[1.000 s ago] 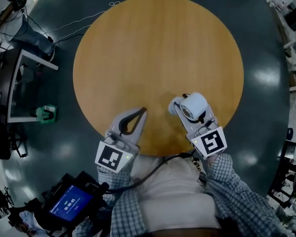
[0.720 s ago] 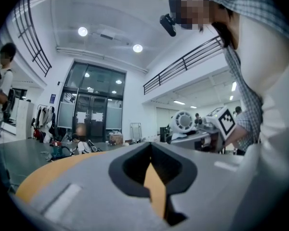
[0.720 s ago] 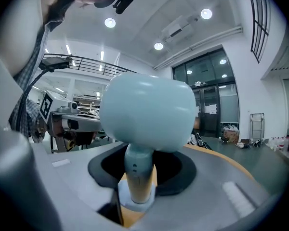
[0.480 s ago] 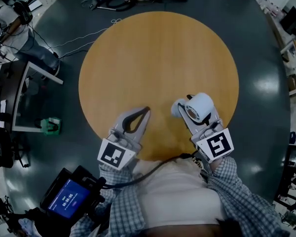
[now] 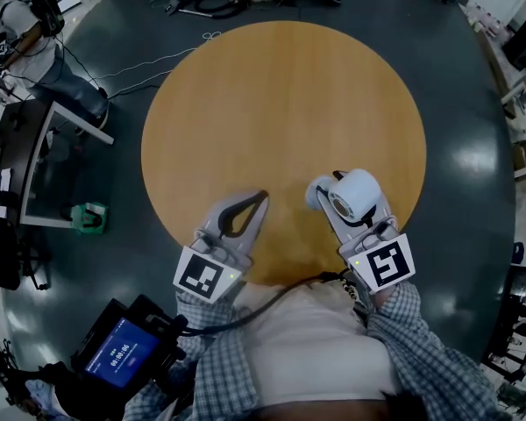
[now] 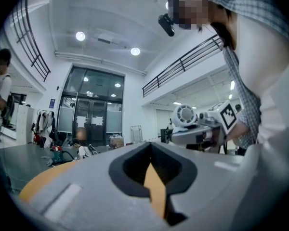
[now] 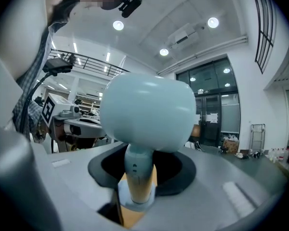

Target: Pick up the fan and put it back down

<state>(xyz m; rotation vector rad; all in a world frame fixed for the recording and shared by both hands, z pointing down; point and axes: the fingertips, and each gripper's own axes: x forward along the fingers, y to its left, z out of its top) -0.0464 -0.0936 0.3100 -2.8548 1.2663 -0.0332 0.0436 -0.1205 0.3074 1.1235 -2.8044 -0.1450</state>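
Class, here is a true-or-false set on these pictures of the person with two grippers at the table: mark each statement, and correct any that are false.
1. The right gripper grips the fan by its stem. True.
2. The left gripper holds a cup. False: its jaws are shut with nothing between them.
3. The table is square. False: it is round.
4. The fan is pale blue. True.

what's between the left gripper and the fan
Only bare table, seen in the head view, separates the left gripper from the fan.
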